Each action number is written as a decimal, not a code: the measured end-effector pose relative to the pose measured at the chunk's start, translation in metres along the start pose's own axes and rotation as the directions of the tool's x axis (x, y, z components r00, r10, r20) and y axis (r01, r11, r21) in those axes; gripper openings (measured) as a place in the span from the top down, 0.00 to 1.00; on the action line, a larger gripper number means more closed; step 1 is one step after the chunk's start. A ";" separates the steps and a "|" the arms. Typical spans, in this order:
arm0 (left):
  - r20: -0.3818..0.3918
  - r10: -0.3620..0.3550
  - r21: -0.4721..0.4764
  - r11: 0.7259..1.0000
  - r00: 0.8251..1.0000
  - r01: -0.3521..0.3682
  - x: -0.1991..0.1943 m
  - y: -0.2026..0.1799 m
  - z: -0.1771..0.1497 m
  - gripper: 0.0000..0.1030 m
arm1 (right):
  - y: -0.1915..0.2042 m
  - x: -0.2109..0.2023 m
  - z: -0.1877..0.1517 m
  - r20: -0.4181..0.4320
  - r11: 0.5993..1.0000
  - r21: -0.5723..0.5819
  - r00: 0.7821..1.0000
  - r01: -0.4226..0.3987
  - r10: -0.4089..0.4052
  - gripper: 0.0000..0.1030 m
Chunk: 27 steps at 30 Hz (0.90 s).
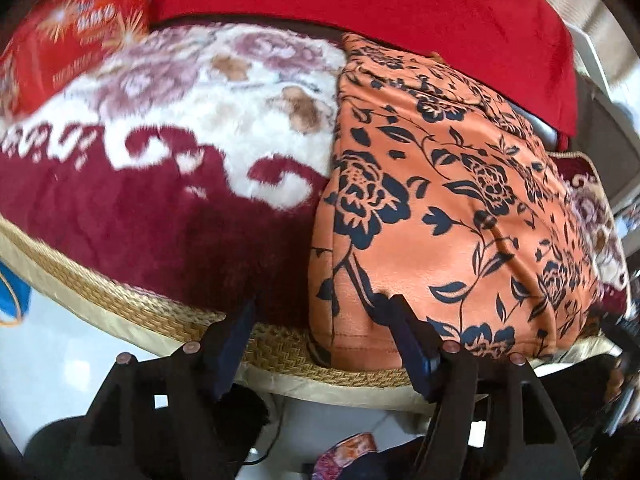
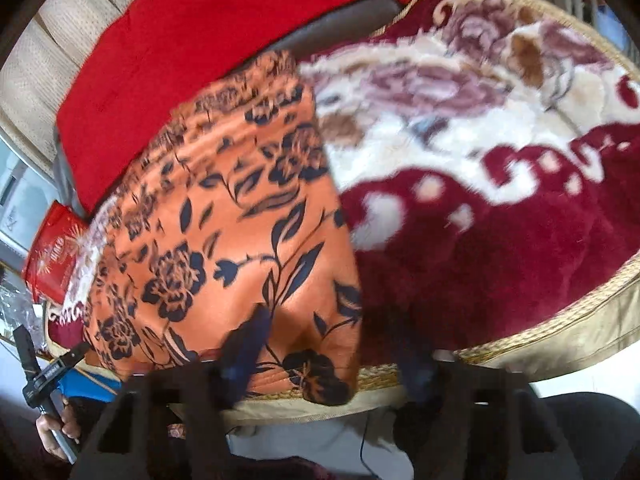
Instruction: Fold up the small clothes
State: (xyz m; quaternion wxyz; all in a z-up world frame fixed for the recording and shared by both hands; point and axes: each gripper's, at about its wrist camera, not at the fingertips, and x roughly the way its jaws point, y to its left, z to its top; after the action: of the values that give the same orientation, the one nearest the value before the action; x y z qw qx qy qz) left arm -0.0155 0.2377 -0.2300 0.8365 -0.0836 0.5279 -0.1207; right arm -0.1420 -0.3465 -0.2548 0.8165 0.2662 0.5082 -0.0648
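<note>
Nearest our cameras, our two grippers straddle the near hem of the orange floral garment [image 1: 448, 216], which lies flat on the plush maroon-and-cream blanket [image 1: 168, 184], its hem reaching the woven gold trim [image 1: 160, 312] at the edge. On our left gripper [image 1: 324, 320], the fingers stand spread around the hem's left corner: one fingertip [image 1: 400, 308] rests on the cloth, the other on the blanket just beside it, and we see no pinch. On our right gripper [image 2: 340, 340], the view is blurred; one fingertip [image 2: 256, 320] lies on the cloth near its right corner, the other sits off the cloth over the blanket, so the fingers are parted and not pinching. Behind the garment lies a plain red cloth [image 1: 360, 4], and a red printed bag [image 1: 68, 36] sits at the blanket's far left.
</note>
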 end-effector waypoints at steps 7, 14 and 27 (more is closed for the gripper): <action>0.009 -0.020 0.003 1.000 1.000 0.020 0.004 0.001 -0.002 0.47 | 0.012 0.000 -0.003 0.007 0.999 -0.032 1.000 0.004 -0.004 0.75; -0.023 -0.084 0.016 0.996 0.996 0.084 0.008 -0.006 0.000 0.30 | 0.010 0.008 -0.001 -0.051 0.999 -0.026 0.998 0.024 -0.025 0.69; 0.041 -0.223 0.074 0.973 0.974 0.220 -0.019 -0.015 0.028 0.93 | 0.029 -0.018 0.026 0.007 0.993 -0.076 0.996 -0.092 0.093 0.92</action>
State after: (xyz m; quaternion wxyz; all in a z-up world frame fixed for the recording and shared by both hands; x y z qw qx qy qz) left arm 0.0006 0.2289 -0.1977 0.8329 -0.1160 0.4901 -0.2293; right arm -0.1190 -0.3378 -0.2196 0.8308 0.2580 0.4931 -0.0092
